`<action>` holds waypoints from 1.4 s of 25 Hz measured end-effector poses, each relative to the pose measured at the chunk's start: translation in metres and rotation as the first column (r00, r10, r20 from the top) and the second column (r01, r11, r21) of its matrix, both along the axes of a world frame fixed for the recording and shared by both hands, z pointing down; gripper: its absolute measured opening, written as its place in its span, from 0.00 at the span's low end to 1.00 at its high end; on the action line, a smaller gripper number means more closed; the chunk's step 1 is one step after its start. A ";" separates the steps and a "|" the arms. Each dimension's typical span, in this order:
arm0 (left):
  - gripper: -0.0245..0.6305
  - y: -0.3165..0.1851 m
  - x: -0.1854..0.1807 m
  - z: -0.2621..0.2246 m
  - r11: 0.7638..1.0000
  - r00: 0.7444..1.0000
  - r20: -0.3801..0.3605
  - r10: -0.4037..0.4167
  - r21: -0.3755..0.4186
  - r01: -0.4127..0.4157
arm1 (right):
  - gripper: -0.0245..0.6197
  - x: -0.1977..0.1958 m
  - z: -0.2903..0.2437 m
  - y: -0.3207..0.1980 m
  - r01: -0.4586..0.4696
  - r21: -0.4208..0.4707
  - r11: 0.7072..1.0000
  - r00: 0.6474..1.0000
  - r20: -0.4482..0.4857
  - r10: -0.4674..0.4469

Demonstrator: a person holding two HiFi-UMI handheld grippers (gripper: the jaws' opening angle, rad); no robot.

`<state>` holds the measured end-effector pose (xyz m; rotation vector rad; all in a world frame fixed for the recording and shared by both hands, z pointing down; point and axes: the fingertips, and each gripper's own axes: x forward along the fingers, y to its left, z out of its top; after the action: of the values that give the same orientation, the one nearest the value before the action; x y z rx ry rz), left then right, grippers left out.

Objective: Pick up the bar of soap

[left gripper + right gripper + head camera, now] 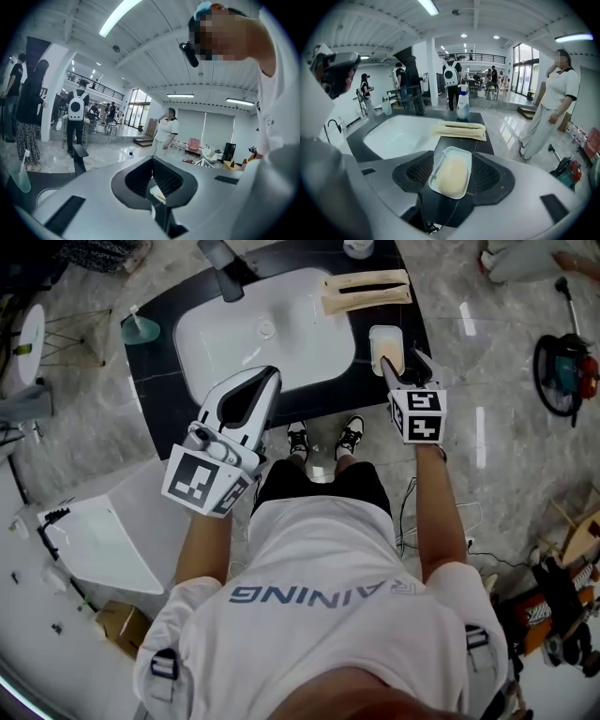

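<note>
The cream bar of soap (452,176) lies in a white dish (459,151) on the black counter, to the right of the basin. My right gripper (452,161) hangs just over it, open, with one pad on each side of the dish and neither touching the soap. From the head view the dish (384,334) shows just ahead of the right gripper (403,367). My left gripper (258,381) is held up over the basin's front edge and points out into the room. Its fingertips (152,158) meet with nothing between them.
The white basin (267,329) fills the middle of the black counter (159,381), with a dark faucet (225,263) at the back. A folded cream towel (366,292) lies behind the dish and a white bottle (462,105) beyond it. Several people stand around the room.
</note>
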<state>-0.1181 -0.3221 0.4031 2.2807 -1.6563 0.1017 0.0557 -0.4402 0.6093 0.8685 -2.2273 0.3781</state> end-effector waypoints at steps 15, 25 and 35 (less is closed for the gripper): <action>0.05 -0.002 -0.015 0.018 0.999 1.000 -0.014 -0.020 -0.034 0.020 | 0.44 0.003 0.076 -0.006 -0.047 -0.060 0.997 0.987 -0.159 0.036; 0.05 -0.001 -0.015 0.019 0.999 1.000 -0.015 -0.010 -0.039 0.009 | 0.45 0.004 0.074 -0.008 -0.072 -0.013 0.997 0.990 -0.125 0.070; 0.05 0.000 -0.011 0.007 1.000 1.000 -0.002 -0.005 -0.017 0.005 | 0.45 -0.008 -0.007 -0.014 -0.083 0.093 0.992 0.996 0.049 0.079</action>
<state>-0.1291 -0.3225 0.4102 2.2636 -1.6537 0.1113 0.0477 -0.4540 0.6027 1.0123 -2.2725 0.3344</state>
